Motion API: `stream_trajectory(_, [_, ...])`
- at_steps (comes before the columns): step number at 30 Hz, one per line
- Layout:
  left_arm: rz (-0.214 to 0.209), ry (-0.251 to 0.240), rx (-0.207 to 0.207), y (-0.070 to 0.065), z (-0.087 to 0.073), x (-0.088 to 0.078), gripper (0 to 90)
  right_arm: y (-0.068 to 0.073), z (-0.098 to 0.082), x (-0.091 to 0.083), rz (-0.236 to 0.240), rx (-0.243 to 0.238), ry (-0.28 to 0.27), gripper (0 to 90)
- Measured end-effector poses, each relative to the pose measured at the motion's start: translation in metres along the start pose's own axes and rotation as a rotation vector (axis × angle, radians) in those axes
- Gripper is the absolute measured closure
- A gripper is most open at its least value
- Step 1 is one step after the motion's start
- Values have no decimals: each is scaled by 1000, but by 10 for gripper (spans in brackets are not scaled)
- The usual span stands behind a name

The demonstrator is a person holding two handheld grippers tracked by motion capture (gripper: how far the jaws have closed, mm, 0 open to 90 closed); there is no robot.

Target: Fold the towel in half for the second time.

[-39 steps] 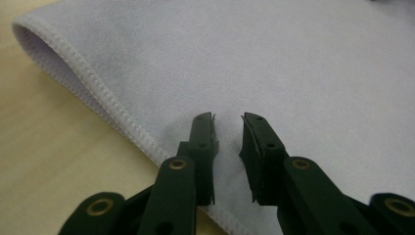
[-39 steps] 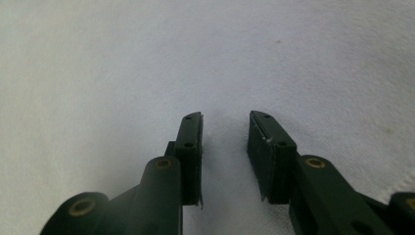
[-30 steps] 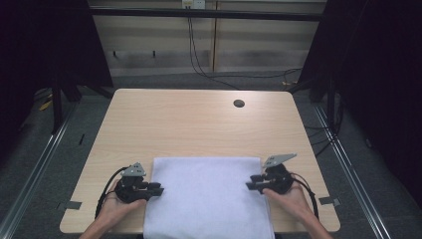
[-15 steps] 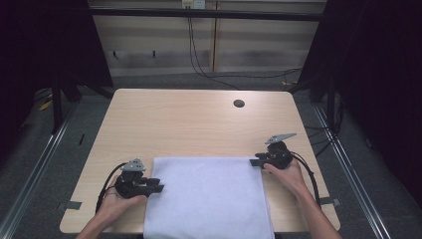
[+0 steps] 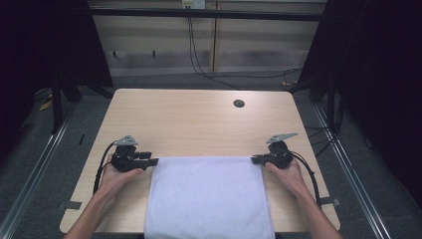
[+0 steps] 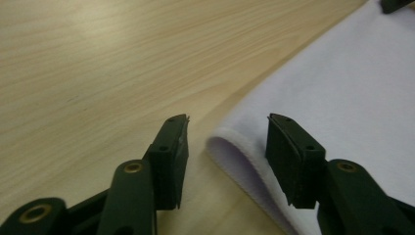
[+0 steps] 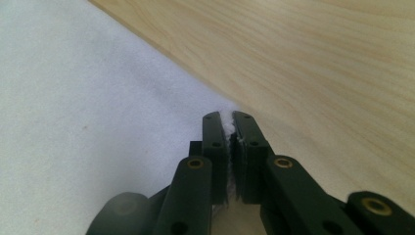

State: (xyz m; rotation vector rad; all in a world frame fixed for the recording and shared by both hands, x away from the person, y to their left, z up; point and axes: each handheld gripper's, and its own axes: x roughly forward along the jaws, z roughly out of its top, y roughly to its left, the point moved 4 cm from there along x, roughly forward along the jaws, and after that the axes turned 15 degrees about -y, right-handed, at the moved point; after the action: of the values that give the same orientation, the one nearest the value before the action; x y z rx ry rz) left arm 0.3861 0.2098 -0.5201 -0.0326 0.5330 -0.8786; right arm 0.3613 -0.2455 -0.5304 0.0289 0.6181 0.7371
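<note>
Now that your right gripper (image 7: 229, 128) has just been closing and pinches the white towel's (image 5: 209, 199) far right corner, your left gripper (image 6: 227, 147), jaws just opened wide, straddles the far left corner ungripped; close there before lifting the towel off the table (image 5: 189, 124).

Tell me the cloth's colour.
The cloth is plain white, clearest in the high view.

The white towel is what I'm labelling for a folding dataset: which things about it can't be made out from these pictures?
- Near edge of the white towel: cut off by the bottom of the high view.
- Layers in the fold: left gripper view shows one rolled corner; the rest lies underneath.
- Corner in the right gripper: hidden between the shut jaws.
- Weave: too blurred to tell.
</note>
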Motion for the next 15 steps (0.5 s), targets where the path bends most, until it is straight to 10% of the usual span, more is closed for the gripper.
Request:
stream_trajectory(10, [5, 52, 79, -5, -5, 16, 711, 0, 0, 0, 0, 0, 1, 854])
stream_trajectory(15, [-40, 48, 40, -5, -7, 13, 859, 0, 3, -2, 5, 35, -7, 865])
